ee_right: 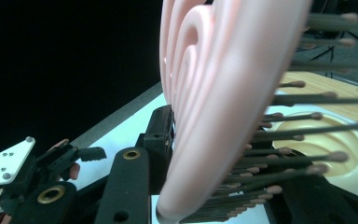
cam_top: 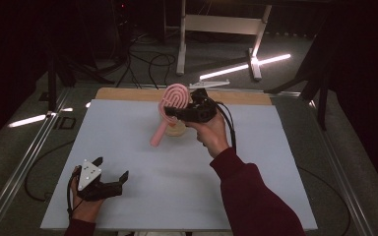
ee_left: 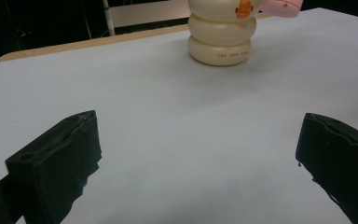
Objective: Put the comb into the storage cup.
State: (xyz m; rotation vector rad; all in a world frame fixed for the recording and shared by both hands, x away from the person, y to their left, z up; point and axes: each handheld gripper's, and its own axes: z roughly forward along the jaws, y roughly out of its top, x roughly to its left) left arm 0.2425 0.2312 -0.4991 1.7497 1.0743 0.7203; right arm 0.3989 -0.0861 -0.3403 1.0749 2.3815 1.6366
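We hold a pink hairbrush (cam_top: pixel 171 105) in our right tongs (cam_top: pixel 177 112), which pinch it by the head, so that its handle slants down towards us over the cream, ringed holder (cam_top: pixel 175 129) standing at the far middle of the surface (cam_top: pixel 187 187). Our left tongs (cam_top: pixel 112 171) rest near the front left corner, spread wide with nothing between them. The step in hand seems to be setting the brush into or onto the holder, and to do it well we should keep the pinch firm on the head, bring the brush squarely over the holder's hollow top, and lower it slowly so the light holder is not knocked aside; the left tongs could come forward to steady the base if it shifts. The high view gives us the whole layout: brush above holder, both hands, and how well apart they are. The right gripper view, looking along its own black jaws, shows the brush's (ee_right: pixel 205 116) grooved pink back close up, its dark bristles with rounded tips, and the holder's (ee_right: pixel 345 154) shallow cream bowl behind them; it also catches the left tongs (ee_right: pixel 70 161) farther off. The left gripper view shows the holder's (ee_left: pixel 220 44) stacked rings from the side, faint lettering on the lowest ring and an orange mark higher up.
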